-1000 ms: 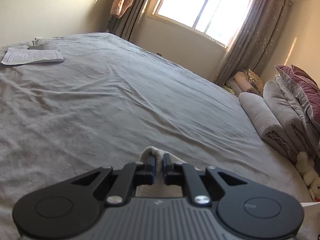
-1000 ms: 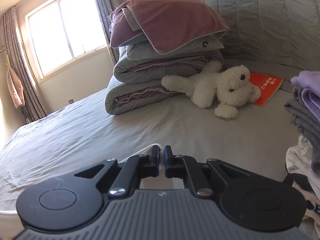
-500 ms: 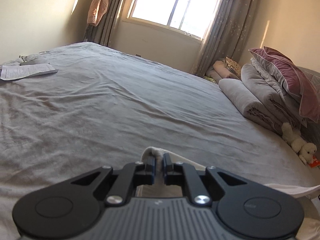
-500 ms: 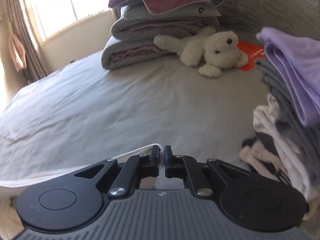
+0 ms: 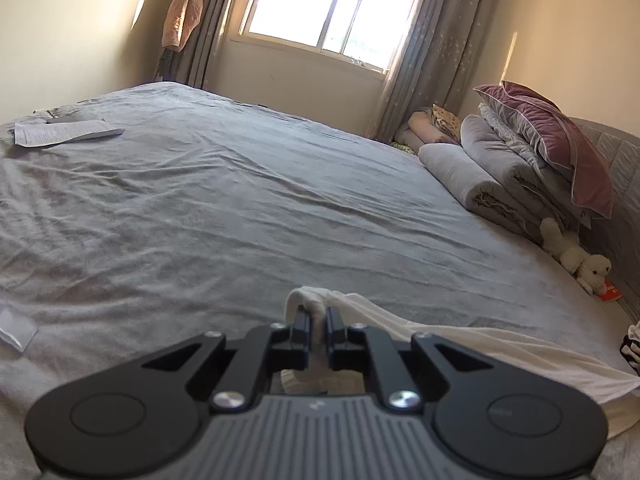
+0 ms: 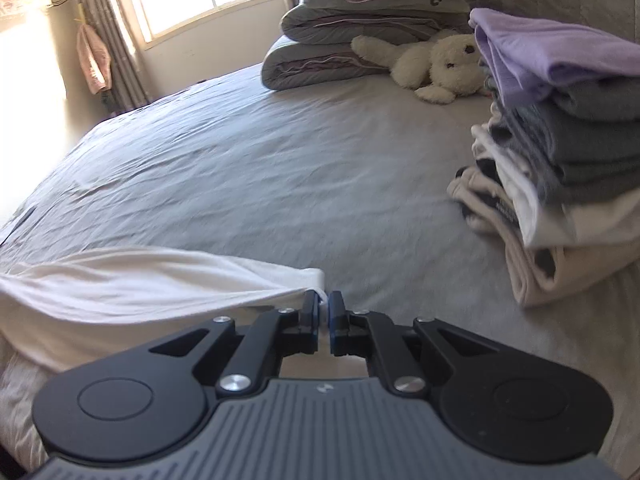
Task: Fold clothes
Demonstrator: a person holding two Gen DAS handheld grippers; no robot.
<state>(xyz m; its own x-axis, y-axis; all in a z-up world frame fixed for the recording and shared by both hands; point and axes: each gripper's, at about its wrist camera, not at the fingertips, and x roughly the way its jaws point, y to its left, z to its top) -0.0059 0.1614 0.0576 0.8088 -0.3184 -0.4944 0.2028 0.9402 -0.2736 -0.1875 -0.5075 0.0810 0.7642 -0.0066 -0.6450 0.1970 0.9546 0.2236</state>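
I hold the left hand-held gripper [image 5: 318,322] low and level, jaws nearly closed, clamping the white garment [image 5: 440,344]. I hold the right hand-held gripper [image 6: 324,312] likewise, jaws pinching an edge of that garment, which stretches away to its left.

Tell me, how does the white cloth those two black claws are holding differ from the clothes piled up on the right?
The white garment hangs stretched between the left gripper and right gripper; the clothes pile sits folded on the bed. The garment is one pale piece, while the pile stacks several: lilac on top, grey beneath, cream lowest. Both are soft fabric.
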